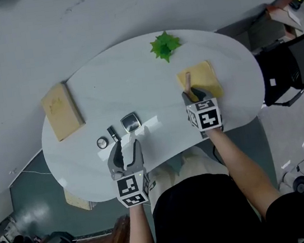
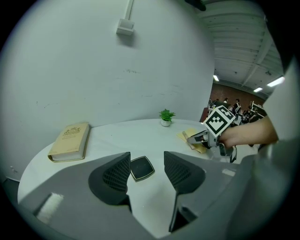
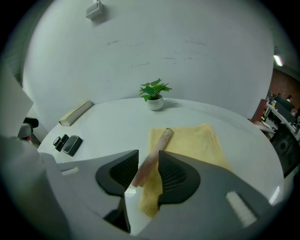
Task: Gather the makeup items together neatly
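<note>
Right tool straddles a pink tube on a yellow cloth, unclamped, its near end hidden; left tool gapes empty; the book cover's lettering is unreadable.

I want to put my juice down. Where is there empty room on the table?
The widest bare patch is mid-table, between the book, the plant and the yellow cloth. The right end past the cloth is free too. It's crowded front-left, around the compact, lipstick and left gripper.

Head view looks steeply down on the table from above its near edge. Both gripper views skim low toward the far edge, sharing the potted plant.
</note>
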Available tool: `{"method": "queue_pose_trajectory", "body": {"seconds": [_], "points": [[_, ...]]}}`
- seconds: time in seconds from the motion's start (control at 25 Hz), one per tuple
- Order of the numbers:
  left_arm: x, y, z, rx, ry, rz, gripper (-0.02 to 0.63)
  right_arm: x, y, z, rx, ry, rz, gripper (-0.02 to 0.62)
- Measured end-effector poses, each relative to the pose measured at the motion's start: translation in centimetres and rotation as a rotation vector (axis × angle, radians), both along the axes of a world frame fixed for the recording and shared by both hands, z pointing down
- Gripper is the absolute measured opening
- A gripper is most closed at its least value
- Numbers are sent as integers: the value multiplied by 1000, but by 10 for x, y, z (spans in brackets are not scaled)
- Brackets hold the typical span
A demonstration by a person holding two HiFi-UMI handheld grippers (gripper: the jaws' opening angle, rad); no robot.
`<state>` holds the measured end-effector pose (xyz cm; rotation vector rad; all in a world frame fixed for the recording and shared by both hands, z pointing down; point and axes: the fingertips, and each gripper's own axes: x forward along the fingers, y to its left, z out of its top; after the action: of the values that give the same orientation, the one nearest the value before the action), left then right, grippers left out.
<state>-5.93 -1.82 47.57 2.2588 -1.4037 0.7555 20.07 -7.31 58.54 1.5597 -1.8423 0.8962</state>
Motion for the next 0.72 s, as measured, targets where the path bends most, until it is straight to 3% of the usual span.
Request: {"method": "queue_pose_trajectory", "body": {"seconds": [0.72], "points": [[0,2,-7,26,-5,-35,218,3,-2,11,-64,-14,6,111]]}}
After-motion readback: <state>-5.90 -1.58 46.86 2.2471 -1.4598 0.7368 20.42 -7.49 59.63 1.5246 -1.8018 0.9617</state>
